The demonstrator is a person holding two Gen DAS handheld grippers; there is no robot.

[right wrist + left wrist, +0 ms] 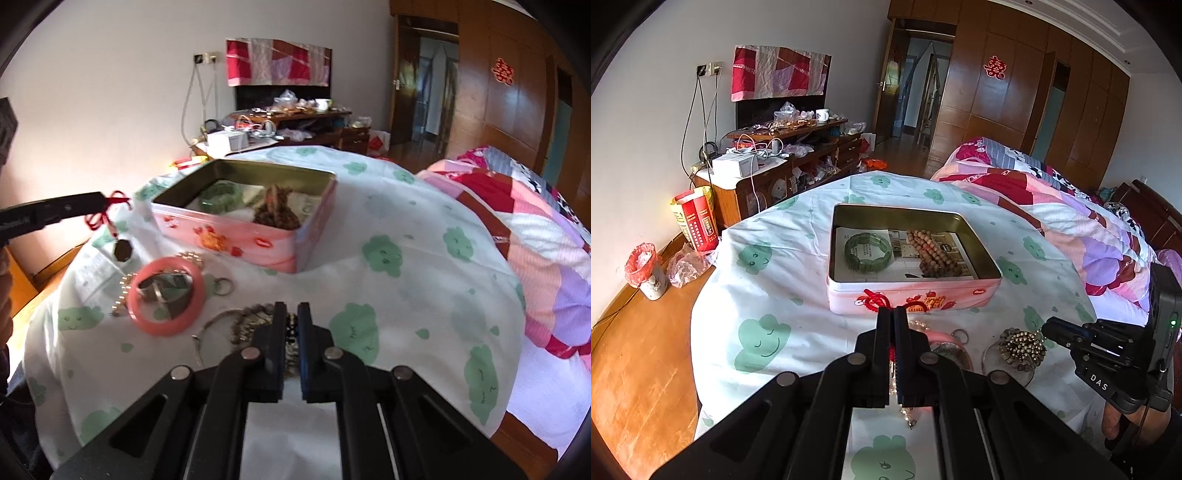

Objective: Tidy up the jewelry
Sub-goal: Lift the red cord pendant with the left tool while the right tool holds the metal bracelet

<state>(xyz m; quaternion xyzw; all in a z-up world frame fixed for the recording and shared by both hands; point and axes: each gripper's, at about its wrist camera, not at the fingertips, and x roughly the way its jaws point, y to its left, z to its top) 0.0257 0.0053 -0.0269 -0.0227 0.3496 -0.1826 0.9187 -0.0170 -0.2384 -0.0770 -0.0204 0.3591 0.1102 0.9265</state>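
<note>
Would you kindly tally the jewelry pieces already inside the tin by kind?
Green jade-style bracelet: 1
Brown wooden bead strand: 1
Total in the pink tin: 2

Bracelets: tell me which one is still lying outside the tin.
The pink bangle, a smooth ring lying on the cloth in front of the tin. The green bracelet and the brown bead bracelet already lie inside.
</note>
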